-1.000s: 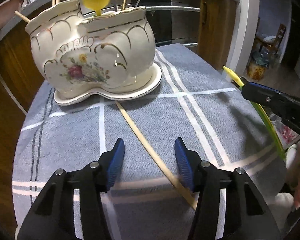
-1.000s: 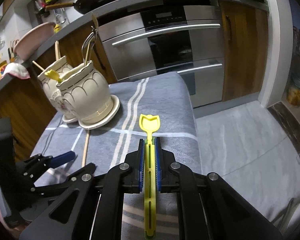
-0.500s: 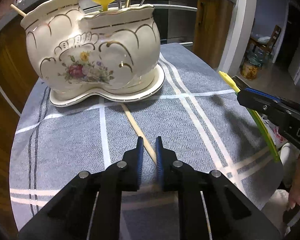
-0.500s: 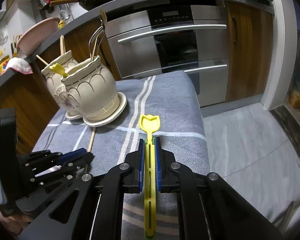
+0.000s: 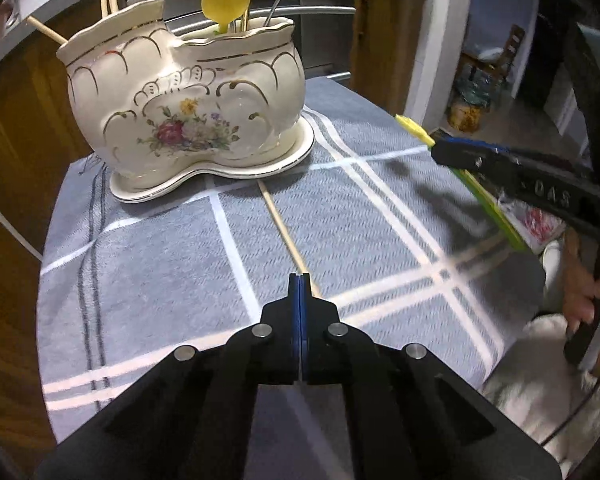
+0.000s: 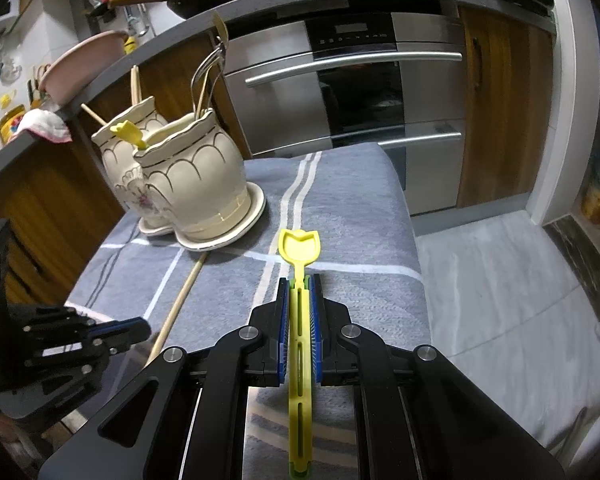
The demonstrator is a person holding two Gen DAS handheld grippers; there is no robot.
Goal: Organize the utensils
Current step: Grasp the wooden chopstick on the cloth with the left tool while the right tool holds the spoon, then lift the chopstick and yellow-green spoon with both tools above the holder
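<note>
A cream two-pot ceramic utensil holder (image 5: 188, 120) (image 6: 188, 184) stands on its saucer at the far side of the grey towel. It holds a yellow tulip spoon (image 5: 224, 2), gold forks and chopsticks. A wooden chopstick (image 5: 282, 228) (image 6: 178, 308) lies on the towel, running from the saucer toward me. My left gripper (image 5: 300, 284) is shut on its near end. My right gripper (image 6: 300, 292) is shut on a yellow tulip-shaped spoon (image 6: 300, 248), held level above the towel at the right; it also shows in the left wrist view (image 5: 452, 152).
The grey striped towel (image 5: 160, 264) covers a small table whose right edge drops to the floor (image 6: 500, 280). A steel oven (image 6: 360, 92) and wooden cabinets stand behind. A counter above carries pans and a pink bowl (image 6: 84, 64).
My left gripper has closed from wide open onto the chopstick's near end. My right gripper with the spoon has drifted slightly toward the holder.
</note>
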